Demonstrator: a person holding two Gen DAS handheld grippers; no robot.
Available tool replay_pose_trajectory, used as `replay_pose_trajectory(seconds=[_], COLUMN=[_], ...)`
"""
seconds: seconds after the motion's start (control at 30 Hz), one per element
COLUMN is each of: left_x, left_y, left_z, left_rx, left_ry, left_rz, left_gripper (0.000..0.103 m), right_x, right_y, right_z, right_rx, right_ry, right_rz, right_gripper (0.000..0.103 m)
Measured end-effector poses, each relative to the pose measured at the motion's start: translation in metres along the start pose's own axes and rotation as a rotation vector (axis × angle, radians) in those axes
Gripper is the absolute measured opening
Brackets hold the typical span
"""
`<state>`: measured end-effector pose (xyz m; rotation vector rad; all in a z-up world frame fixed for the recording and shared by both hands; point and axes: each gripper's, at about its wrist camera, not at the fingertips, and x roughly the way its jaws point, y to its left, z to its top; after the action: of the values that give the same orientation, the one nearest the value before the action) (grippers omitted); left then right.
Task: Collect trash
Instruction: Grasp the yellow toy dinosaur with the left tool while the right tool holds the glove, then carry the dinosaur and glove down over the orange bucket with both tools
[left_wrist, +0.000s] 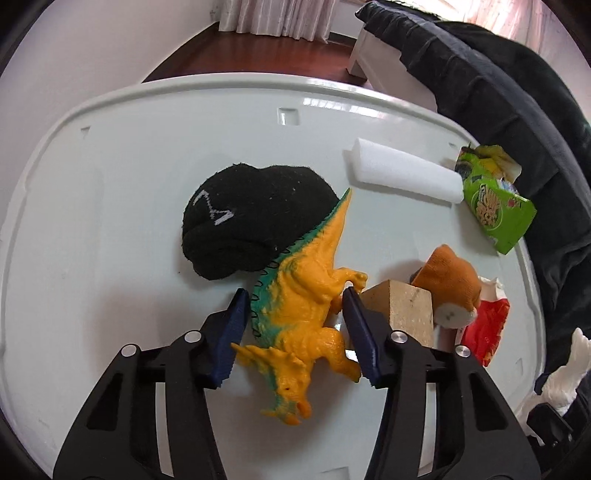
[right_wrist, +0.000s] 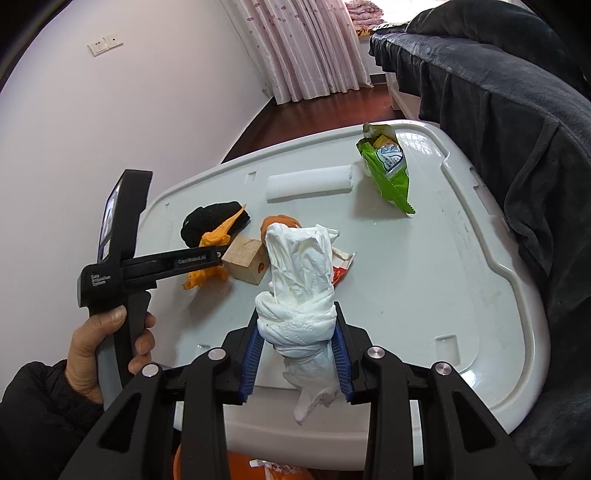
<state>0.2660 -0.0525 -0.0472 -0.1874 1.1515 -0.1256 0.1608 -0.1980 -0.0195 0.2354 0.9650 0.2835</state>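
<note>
My right gripper (right_wrist: 297, 334) is shut on a twisted wad of white tissue (right_wrist: 299, 280), held above the near edge of the white lid (right_wrist: 461, 258). My left gripper (left_wrist: 293, 301) is open with its jaws either side of a yellow toy dinosaur (left_wrist: 303, 295) that lies on the lid (left_wrist: 110, 221). A green snack wrapper (left_wrist: 491, 206) lies at the far right; it also shows in the right wrist view (right_wrist: 391, 170). A red and white wrapper (left_wrist: 484, 325) lies by the wooden block (left_wrist: 406, 310). A white foam piece (left_wrist: 406, 173) lies at the back.
A black sock (left_wrist: 251, 218) lies behind the dinosaur. An orange plush toy (left_wrist: 450, 288) rests by the block. A dark blanket (right_wrist: 517, 129) covers furniture on the right. An orange container (right_wrist: 236, 467) sits below the lid's near edge.
</note>
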Motion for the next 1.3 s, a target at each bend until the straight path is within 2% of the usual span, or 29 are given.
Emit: replay_pose_trajectory(seconds=[0.03,0.17,0.23,0.33,0.53,0.63,0.67,0.73,0.87,1.07,1.3], left_x=[-0.001,-0.005,-0.011,-0.025,-0.064,-0.088,-0.1,-0.113,-0.132,-0.157,-0.179], left_y=[0.003,0.012,0.013,0.004,-0.001,-0.006,-0.006,-0.004,-0.001,-0.009,-0.005], left_z=[0.0,-0.006,-0.013,-0.029,-0.061,-0.071,-0.073,-0.073,-0.078,-0.104,-0.148], left_rx=[-0.001,0.002,0.017,0.093,0.113,0.127,0.125,0.112,0.082,0.104,0.14], left_ry=[-0.012,-0.05,-0.07,-0.1,-0.147,-0.193,-0.22,-0.249,-0.258,-0.263,-0.263], left_rz=[-0.014,-0.042,-0.032,0.005,-0.015,-0.048,-0.097,-0.146,-0.16,-0.078,0.021], left_gripper=[0.045,0.045,0.045,0.044,0.044,0.044,0.044,0.044,0.044,0.044,0.044], right_x=[0.0,0.002,0.002,0.002,0.002,0.0,-0.001,-0.002,-0.005,-0.019,-0.046], right_y=[0.0,-0.001,-0.001,0.0,0.006,0.009,0.01,0.009,0.006,0.014,0.044], right_z=[0.0,0.0,0.0,0.0,-0.004,-0.005,-0.006,-0.007,-0.008,-0.023,-0.075], right_rx=[0.001,0.006,0.006,0.003,-0.03,-0.046,-0.05,-0.054,-0.048,-0.063,-0.11], right_ry=[0.002,0.006,0.006,0.005,0.001,-0.015,-0.019,-0.024,-0.034,-0.053,-0.046], right_rz=[-0.002,-0.005,-0.003,-0.003,-0.015,-0.024,-0.028,-0.034,-0.041,-0.008,0.026], right_gripper=[0.035,0.035,0.035,0.035,0.035,0.035,0.035,0.035,0.035,0.034,0.035])
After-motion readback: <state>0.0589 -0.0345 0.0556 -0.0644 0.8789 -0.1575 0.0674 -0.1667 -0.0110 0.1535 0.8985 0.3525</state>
